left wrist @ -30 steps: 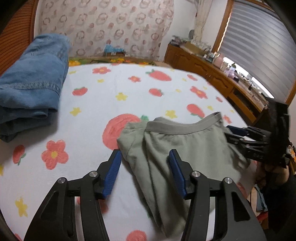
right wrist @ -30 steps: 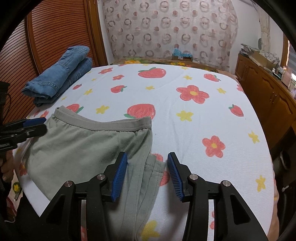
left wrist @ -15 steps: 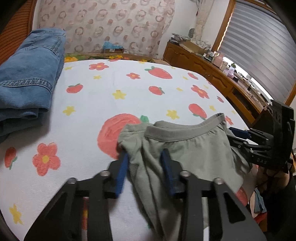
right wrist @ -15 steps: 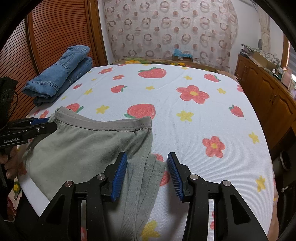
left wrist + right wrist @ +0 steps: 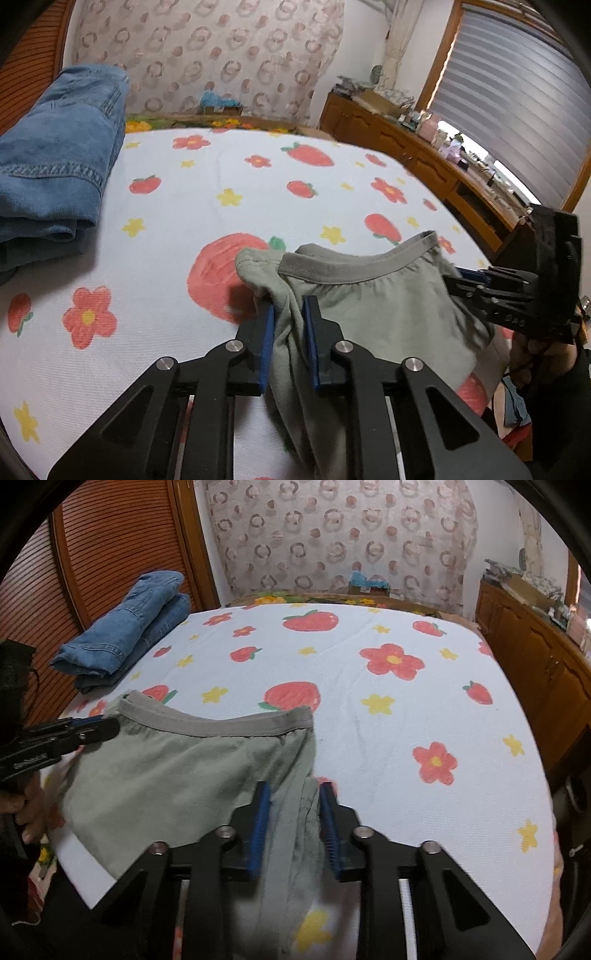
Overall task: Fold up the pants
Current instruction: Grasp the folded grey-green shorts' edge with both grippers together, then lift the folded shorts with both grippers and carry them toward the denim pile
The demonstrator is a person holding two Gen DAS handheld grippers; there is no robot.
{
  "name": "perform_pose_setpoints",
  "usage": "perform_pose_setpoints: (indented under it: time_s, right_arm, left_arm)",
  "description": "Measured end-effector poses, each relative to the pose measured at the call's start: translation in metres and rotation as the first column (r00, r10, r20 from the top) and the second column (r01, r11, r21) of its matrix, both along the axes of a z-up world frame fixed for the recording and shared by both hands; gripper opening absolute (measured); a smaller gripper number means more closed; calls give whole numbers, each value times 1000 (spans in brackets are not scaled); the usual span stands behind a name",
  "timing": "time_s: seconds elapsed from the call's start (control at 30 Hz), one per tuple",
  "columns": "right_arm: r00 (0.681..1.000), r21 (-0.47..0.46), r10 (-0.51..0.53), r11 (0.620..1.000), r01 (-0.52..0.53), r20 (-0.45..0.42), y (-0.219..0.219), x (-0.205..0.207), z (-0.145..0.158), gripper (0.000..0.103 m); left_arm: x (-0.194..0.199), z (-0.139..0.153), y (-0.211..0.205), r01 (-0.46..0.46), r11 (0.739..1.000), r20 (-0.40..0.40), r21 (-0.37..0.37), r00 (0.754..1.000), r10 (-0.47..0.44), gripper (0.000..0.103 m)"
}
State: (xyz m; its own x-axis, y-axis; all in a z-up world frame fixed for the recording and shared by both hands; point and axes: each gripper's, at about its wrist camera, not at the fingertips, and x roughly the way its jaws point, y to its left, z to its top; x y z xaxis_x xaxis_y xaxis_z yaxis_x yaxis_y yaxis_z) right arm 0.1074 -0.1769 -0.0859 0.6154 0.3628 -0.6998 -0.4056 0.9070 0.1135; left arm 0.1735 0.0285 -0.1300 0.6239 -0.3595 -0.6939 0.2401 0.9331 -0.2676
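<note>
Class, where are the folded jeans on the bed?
In both views the jeans lie at the bed's far left edge, beside the wooden slatted door, beyond the green pants.

A: How many garments do we count on the bed [image 5: 369,709]?

B: We count two kinds: one pair of grey-green pants [image 5: 177,771] and one folded stack of blue jeans [image 5: 129,627]; whether that stack is one pair or two, we cannot tell.

A: And tools?

B: We count two: one left hand-held gripper [image 5: 288,332] and one right hand-held gripper [image 5: 293,819], each with two blue pads.

A: Furniture?

B: We see one bed, one wooden sideboard [image 5: 424,158], one patterned curtain [image 5: 340,535] and one slatted blind [image 5: 517,85].
</note>
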Motion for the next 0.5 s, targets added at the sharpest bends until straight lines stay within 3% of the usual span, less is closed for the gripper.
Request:
perform_pose_setpoints:
  time_s: [0.13,0.27,0.43,0.5]
  right_arm:
    - [1000,18,2,1000,-2,-9,0,-1,0,16]
    - [1000,30,0,1000,0,-4,1,-3,0,12]
    - [1000,40,5,999,-6,13,3,-8,2,12]
    - [1000,50,8,999,-9,21,4,-10,3,12]
  left_arm:
    - [4,-3,-1,0,1000,-25,12,1000,0,19]
    - [8,-5,-1,-10,1000,-35,14,999,10,28]
    - [8,-4,-5,-6,999,-26,45,1000,7,29]
    - [4,-3,-5,6,999,-14,36,1000,-6,14]
